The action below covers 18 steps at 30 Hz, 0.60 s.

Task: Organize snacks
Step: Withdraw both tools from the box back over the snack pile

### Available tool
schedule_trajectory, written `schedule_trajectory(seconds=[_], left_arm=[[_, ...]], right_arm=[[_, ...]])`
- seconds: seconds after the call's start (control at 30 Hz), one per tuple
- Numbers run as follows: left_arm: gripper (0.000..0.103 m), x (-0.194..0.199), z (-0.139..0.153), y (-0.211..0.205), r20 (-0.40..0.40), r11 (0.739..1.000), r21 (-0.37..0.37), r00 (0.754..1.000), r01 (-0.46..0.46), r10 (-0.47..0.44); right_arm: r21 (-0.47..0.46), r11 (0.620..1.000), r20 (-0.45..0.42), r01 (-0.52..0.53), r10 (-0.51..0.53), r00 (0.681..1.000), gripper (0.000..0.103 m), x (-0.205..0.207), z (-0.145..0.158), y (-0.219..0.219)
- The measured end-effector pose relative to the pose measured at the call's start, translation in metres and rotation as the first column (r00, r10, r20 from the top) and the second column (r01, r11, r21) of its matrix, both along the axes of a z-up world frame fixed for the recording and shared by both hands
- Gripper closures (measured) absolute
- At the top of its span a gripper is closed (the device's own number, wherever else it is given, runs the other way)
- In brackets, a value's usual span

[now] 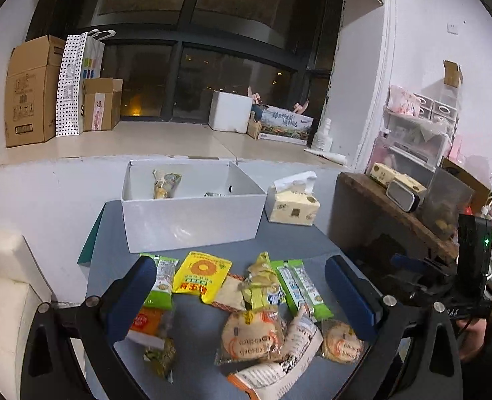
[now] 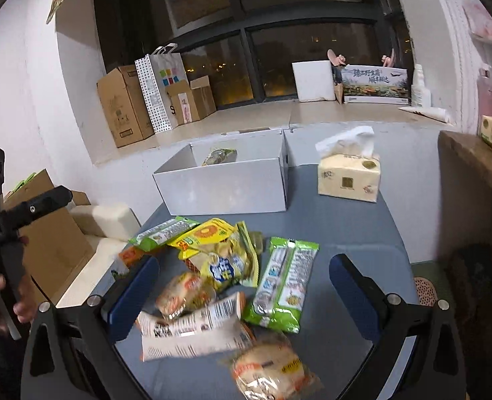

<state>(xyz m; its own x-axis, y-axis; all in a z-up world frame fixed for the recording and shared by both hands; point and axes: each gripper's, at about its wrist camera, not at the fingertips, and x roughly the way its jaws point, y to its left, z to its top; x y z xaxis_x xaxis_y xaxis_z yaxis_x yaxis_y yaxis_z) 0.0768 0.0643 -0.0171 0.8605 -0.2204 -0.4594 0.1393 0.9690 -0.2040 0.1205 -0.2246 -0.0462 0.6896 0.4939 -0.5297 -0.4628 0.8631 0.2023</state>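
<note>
Several snack packets lie heaped on the grey-blue table (image 1: pixel 212 376): a yellow packet (image 1: pixel 201 275), green twin packets (image 1: pixel 301 286), round cracker packs (image 1: pixel 251 335) and a white-orange bag (image 1: pixel 279 370). A white box (image 1: pixel 192 220) behind them holds one snack (image 1: pixel 165 183). My left gripper (image 1: pixel 242 286) is open above the heap, empty. My right gripper (image 2: pixel 246 286) is open above the same heap, over the white-orange bag (image 2: pixel 192 330) and green packet (image 2: pixel 284 283), empty. The white box (image 2: pixel 225 190) stands beyond.
A tissue pack (image 1: pixel 292 206) stands right of the box, also in the right wrist view (image 2: pixel 349 180). A wooden shelf (image 1: pixel 396 213) with clutter borders the table's right. Cardboard boxes (image 1: pixel 32 93) and a foam box (image 1: pixel 229 111) sit on the window ledge. Cream cushions (image 1: pixel 2 286) lie left.
</note>
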Motion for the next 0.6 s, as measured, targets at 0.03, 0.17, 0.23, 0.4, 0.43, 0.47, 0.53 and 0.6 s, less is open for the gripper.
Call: schedule_trajectory(seconds=[0.03,0.17,0.23,0.4,0.43,0.47,0.53,0.6], left_arm=[[0.0,-0.001,-0.001,0.0,-0.002,1.0,0.001,1.0,-0.003,0.003],[0.0,-0.006,-0.006,0.0,-0.012,1.0,-0.013,1.0,-0.004,0.004],[0.0,-0.007,-0.008,0.002,-0.015,1.0,-0.025,1.0,-0.013,0.013],[0.0,-0.009,-0.012,0.006,-0.02,0.999,-0.038,1.0,-0.019,0.019],[0.0,-0.009,-0.013,0.006,-0.021,0.999,-0.038,1.0,-0.021,0.02],[0.0,-0.01,-0.013,0.007,-0.021,0.999,-0.038,1.0,-0.02,0.019],[0.0,-0.011,-0.015,0.008,-0.021,0.999,-0.034,1.0,-0.024,0.024],[0.0,-0.012,-0.016,0.009,-0.022,0.999,-0.028,0.999,-0.031,0.03]], right_arm=[[0.003,1.0,-0.003,0.004,-0.004,1.0,0.0,-0.002,-0.002,-0.004],[0.046,0.998,-0.042,0.042,-0.04,0.998,0.0,0.003,-0.008,-0.022],[0.066,0.995,-0.053,0.073,-0.07,0.996,0.0,0.005,-0.011,-0.03],[0.076,0.991,-0.099,0.108,-0.1,0.99,0.0,0.014,-0.022,-0.038],[0.071,0.991,-0.111,0.113,-0.105,0.988,0.0,0.016,-0.026,-0.038],[0.059,0.991,-0.125,0.12,-0.112,0.986,0.0,0.02,-0.03,-0.036],[0.067,0.993,-0.14,0.101,-0.091,0.986,0.0,0.023,-0.036,-0.033],[0.073,0.994,-0.163,0.081,-0.068,0.984,0.0,0.029,-0.044,-0.026]])
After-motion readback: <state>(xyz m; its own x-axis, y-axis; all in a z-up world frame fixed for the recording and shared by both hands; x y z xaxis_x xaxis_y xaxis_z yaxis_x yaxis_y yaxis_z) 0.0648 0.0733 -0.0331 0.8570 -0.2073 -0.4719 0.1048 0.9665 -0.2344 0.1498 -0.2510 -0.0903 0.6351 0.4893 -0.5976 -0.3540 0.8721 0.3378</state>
